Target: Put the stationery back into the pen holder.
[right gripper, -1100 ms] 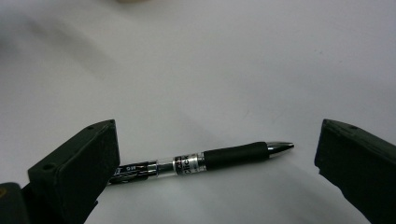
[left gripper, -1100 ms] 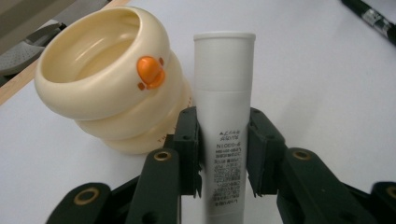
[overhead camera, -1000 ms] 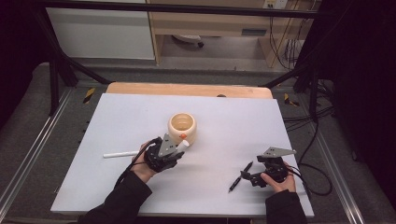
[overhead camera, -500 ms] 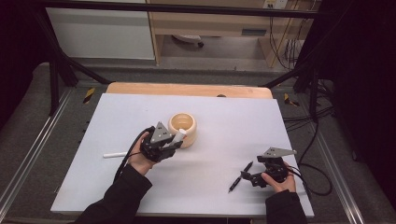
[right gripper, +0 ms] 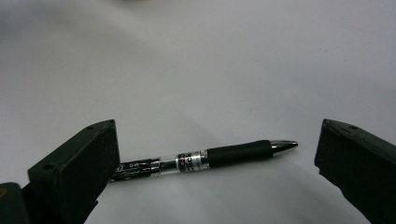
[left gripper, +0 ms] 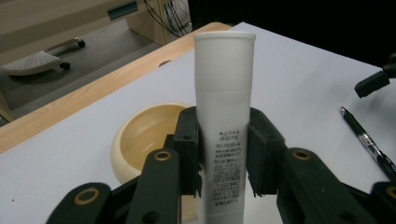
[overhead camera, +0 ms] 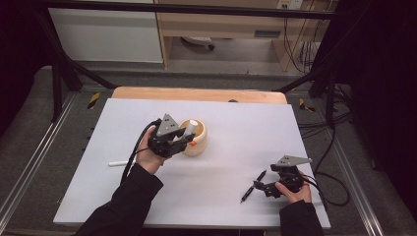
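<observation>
Between left gripper (left gripper: pixel 223 154) jaws: white tube (left gripper: pixel 224 116)

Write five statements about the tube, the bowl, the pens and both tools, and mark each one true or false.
1. The left tool is shut on the white tube. True.
2. The tube lies flat on the table. False: it is held up off the table, close to the bowl.
3. The right tool is clamped on the black pen. False: its jaws stand wide open, and the pen lies on the table between them.
4. In the high view a white pen lies on the table to the left of the left hand. True.
5. The bowl is full of pens. False: the part of its inside seen in the left gripper view holds nothing.
</observation>
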The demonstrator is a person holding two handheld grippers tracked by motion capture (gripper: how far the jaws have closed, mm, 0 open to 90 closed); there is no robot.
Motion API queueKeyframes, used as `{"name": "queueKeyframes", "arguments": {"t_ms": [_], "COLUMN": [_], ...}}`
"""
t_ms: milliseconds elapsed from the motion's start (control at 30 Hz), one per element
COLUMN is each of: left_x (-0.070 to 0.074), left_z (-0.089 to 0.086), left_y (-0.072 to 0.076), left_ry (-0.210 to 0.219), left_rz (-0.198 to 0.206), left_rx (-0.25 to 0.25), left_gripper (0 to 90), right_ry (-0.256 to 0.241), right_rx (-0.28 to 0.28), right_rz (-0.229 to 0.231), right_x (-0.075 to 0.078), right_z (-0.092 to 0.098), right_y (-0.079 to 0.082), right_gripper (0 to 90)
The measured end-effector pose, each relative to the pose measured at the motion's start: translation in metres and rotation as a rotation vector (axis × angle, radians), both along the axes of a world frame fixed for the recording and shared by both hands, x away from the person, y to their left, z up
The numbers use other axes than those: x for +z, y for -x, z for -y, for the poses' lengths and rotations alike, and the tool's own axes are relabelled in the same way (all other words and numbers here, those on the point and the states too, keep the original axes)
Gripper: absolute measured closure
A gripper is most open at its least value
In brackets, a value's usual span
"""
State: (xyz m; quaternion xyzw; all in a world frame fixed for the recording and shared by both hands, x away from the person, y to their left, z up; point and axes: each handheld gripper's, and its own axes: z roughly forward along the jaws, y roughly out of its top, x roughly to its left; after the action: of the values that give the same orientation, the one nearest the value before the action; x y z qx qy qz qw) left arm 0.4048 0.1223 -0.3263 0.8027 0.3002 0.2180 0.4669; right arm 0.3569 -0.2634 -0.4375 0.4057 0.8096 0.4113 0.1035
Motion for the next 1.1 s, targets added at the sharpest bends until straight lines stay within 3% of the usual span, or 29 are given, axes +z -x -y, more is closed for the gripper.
{"name": "queueKeyframes", "arguments": {"t_ms": [333,500,1100], "left_x": [0.011,0.014,-0.007], "left_z": [0.003,0.005,0.015], "left_y": [-0.021,-0.03,-0.066], "left_ry": [0.05,0.054,0.056], "left_rz": [-0.005,0.005,-0.016], "left_rx": [0.045,0.063,0.113], "left_gripper": [68.5,68.5,68.5], "right_ry": [0.005,0.005,0.006], "right_rx": [0.004,0.005,0.008], "right_rz": [-0.004,-0.003,-0.005], "right_x": [-0.001,-0.001,-0.002], "right_z": [-0.001,-0.001,-0.001], "right_y": [0.0,0.0,0.0], "right_gripper": [0.7,0.7,0.7]}}
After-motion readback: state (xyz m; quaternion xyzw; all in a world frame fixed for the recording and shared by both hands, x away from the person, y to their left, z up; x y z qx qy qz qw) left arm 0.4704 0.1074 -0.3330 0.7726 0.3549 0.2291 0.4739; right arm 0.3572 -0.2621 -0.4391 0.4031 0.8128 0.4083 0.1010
